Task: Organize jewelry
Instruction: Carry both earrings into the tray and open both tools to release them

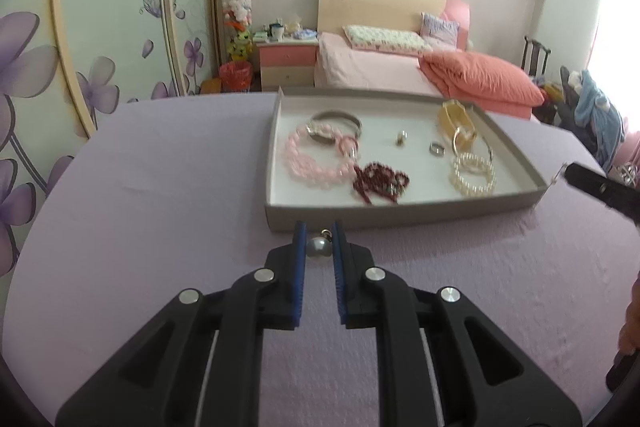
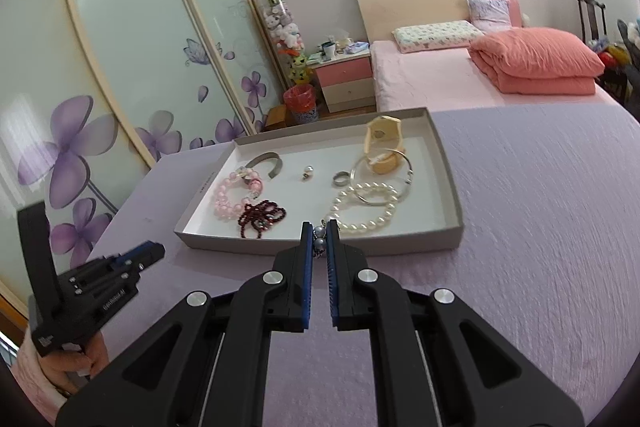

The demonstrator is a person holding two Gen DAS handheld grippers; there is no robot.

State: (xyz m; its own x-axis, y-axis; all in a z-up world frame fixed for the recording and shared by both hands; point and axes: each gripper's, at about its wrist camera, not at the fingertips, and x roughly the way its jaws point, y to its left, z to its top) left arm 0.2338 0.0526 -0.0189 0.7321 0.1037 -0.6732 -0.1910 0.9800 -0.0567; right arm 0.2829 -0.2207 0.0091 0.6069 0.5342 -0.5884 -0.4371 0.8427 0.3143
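A grey cardboard tray [image 1: 400,213] [image 2: 320,245] sits on the purple-covered table. It holds a pink bead bracelet [image 1: 308,163] [image 2: 228,201], dark red beads [image 1: 380,183] [image 2: 262,217], a white pearl bracelet [image 1: 474,175] [image 2: 366,213], a silver cuff [image 1: 340,119] [image 2: 268,163], rings [image 1: 437,148] [image 2: 340,179] and a yellow box [image 1: 456,123] [image 2: 382,143]. My left gripper [image 1: 319,245] is shut on a grey pearl earring [image 1: 319,247], just short of the tray's near wall. My right gripper [image 2: 319,241] is shut on a grey pearl earring [image 2: 319,245] over the tray's near edge.
A bed with pink bedding [image 1: 400,67] [image 2: 480,75] stands behind the table, with a nightstand [image 1: 286,61] [image 2: 346,79] beside it. Sliding wardrobe doors with purple flowers [image 1: 80,67] [image 2: 100,107] line the left. The left gripper shows in the right wrist view [image 2: 152,253].
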